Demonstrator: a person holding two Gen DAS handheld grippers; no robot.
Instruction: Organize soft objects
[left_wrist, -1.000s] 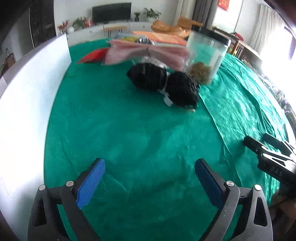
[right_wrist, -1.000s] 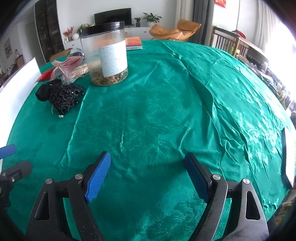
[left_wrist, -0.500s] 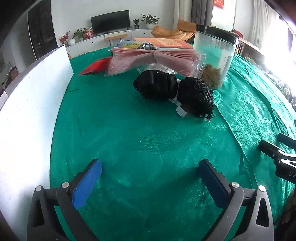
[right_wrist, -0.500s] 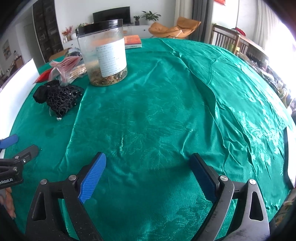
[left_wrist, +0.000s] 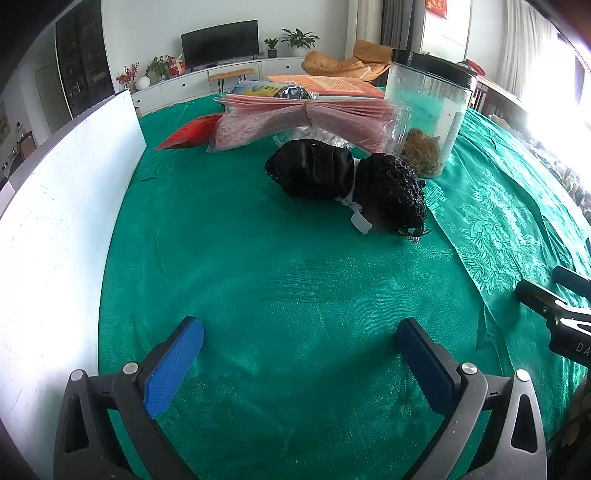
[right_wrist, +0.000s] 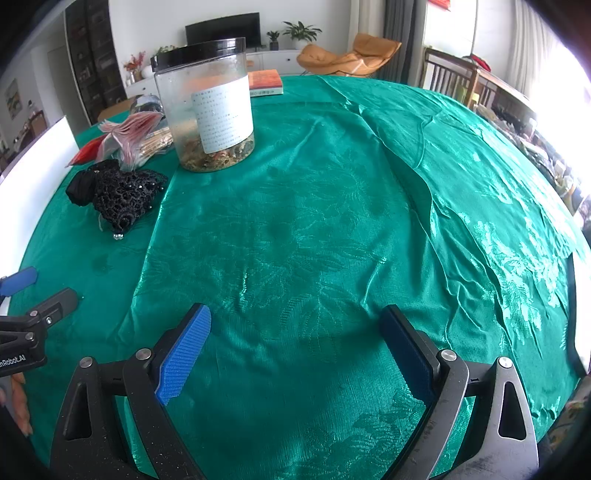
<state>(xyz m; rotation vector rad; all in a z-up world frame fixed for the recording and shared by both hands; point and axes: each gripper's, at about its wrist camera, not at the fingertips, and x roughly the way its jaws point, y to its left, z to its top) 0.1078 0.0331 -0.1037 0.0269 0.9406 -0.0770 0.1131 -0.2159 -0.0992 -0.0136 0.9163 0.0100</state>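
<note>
A black soft bundle (left_wrist: 343, 184), part smooth fabric and part crochet with a white tag, lies on the green tablecloth (left_wrist: 295, 288) ahead of my left gripper (left_wrist: 299, 354). It also shows in the right wrist view (right_wrist: 118, 195) at far left. My left gripper is open and empty, well short of the bundle. My right gripper (right_wrist: 299, 347) is open and empty over bare cloth, far right of the bundle.
A clear jar with a black lid (left_wrist: 428, 114) stands just behind the bundle, also in the right wrist view (right_wrist: 208, 107). A bagged stack of pink paper (left_wrist: 306, 122) and a red packet (left_wrist: 188, 133) lie behind. A white board (left_wrist: 62, 206) borders the left side.
My left gripper has moved forward, so the black bundle and jar look nearer. My right gripper has shifted slightly forward. Both stay open.
</note>
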